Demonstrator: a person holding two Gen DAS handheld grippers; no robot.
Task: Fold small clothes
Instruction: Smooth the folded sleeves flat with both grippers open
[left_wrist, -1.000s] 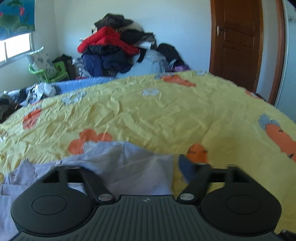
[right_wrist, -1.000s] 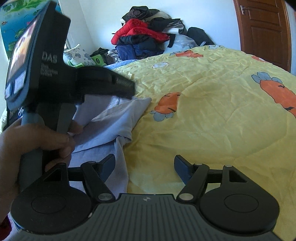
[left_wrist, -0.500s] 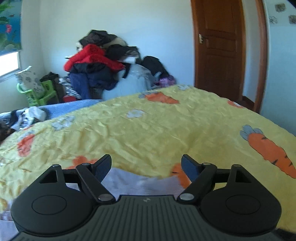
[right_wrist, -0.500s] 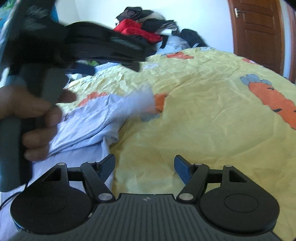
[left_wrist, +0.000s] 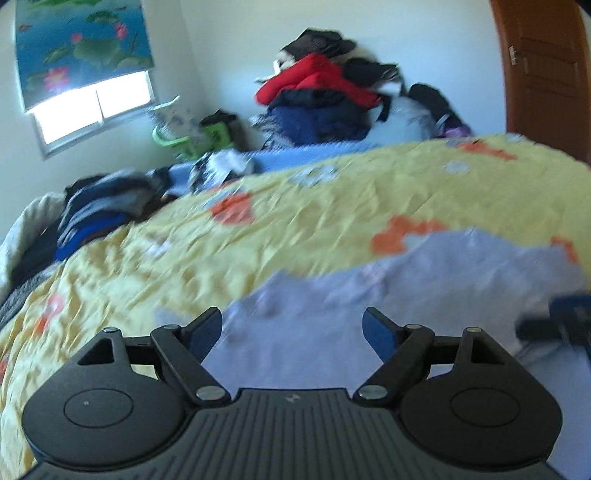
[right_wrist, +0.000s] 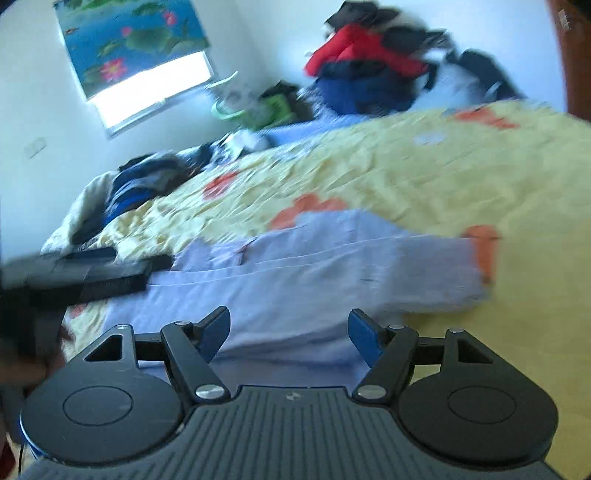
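Lavender cloth, a small pale garment (right_wrist: 314, 280), lies spread on the yellow carrot-print quilt (left_wrist: 332, 206), partly folded by the look of it: in the right wrist view long creases run across its width and one edge sits doubled over near the quilt's orange patch. Both views are smeared, so finer detail of hems or sleeves can't be made out.

Left gripper (left_wrist: 291, 328) hangs over the near edge of the garment with its blue pads wide apart and nothing between them. Right gripper (right_wrist: 288, 326) is likewise spread wide and empty, poised above the garment's near side; the left tool shows as a dark blur at that view's left margin.

My guess is this is a pause between folds, with neither tool gripping. The next move would call for each gripper to come down onto an edge or corner, close on a single layer, and carry it across without dragging the layers beneath out of line.
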